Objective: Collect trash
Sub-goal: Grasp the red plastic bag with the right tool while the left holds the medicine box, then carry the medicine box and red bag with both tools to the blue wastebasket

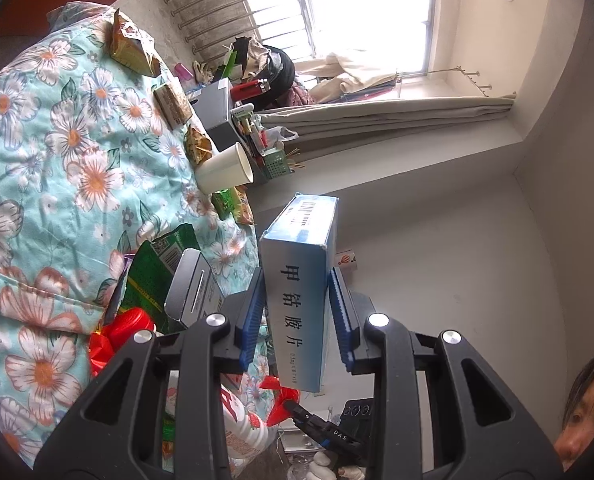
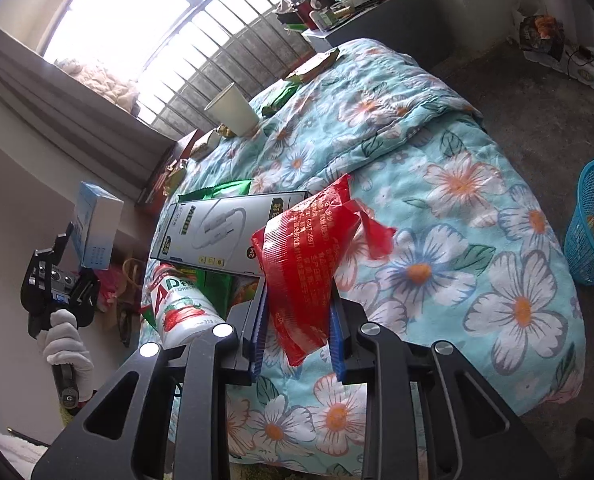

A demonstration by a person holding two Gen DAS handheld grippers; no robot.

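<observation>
My left gripper (image 1: 297, 300) is shut on a blue and white medicine box (image 1: 299, 276) and holds it up off the bed; the box also shows in the right wrist view (image 2: 95, 224). My right gripper (image 2: 299, 320) is shut on a red plastic wrapper (image 2: 305, 256), lifted above the floral quilt (image 2: 457, 208). On the bed lie a grey cable box (image 2: 225, 232), a white drink bottle with a red cap (image 2: 181, 312), green packets (image 2: 221, 190), a paper cup (image 2: 233, 110) and several snack wrappers (image 1: 131, 46).
A blue mesh basket (image 2: 593, 220) with some items inside stands on the floor to the right of the bed. A cluttered grey nightstand (image 1: 225, 120) sits at the bed's far end under the window. Curtains (image 1: 377, 120) hang along the wall.
</observation>
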